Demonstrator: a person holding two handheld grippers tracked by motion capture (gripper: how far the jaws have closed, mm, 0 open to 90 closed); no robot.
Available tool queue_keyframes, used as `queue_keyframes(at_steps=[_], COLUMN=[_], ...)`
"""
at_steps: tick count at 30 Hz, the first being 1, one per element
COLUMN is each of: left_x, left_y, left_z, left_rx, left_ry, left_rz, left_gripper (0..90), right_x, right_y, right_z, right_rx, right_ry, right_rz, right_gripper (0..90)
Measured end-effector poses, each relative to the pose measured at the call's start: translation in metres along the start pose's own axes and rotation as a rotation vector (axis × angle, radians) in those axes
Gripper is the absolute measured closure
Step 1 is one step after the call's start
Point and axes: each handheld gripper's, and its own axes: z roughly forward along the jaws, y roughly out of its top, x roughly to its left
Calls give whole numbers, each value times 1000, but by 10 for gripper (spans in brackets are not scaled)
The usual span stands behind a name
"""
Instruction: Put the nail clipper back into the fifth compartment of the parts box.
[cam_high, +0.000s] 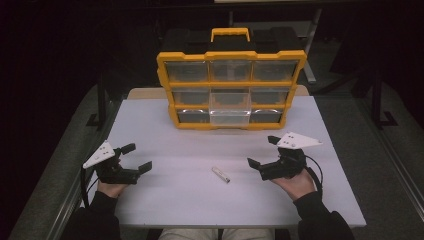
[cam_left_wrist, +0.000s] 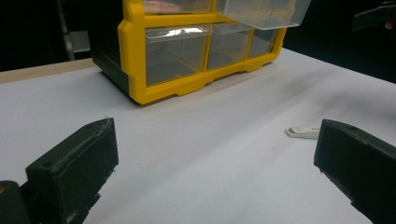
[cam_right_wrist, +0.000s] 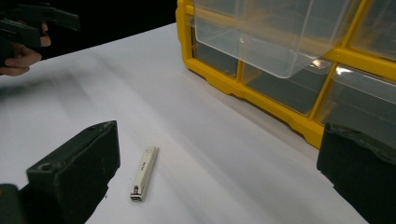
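The nail clipper (cam_high: 220, 174) lies flat on the white table (cam_high: 170, 200), between the two grippers, nearer the right gripper (cam_high: 260, 151) and apart from both. Right gripper and left gripper (cam_high: 137, 157) both rest with jaws spread wide, empty. Beyond them stands the yellow organizer (cam_high: 231, 55), its middle drawer (cam_high: 229, 117) pulled out

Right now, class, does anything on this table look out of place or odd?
Yes: the middle drawer of the yellow organizer juts out while its neighbours sit flush. A nail clipper lies loose on the white table, between the open grippers.
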Motion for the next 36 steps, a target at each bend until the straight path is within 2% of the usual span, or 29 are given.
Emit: queue_keyframes(at_steps=[18,36], left_x=[0,0], left_y=[0,0], left_z=[0,0], left_rx=[-1,0], left_ry=[-7,-6], left_rz=[0,0], left_gripper=[0,0], right_x=[12,20], right_y=[5,6], right_z=[27,49], right_rx=[62,113], right_ry=[64,106], right_rz=[-17,-29], right_gripper=[0,0])
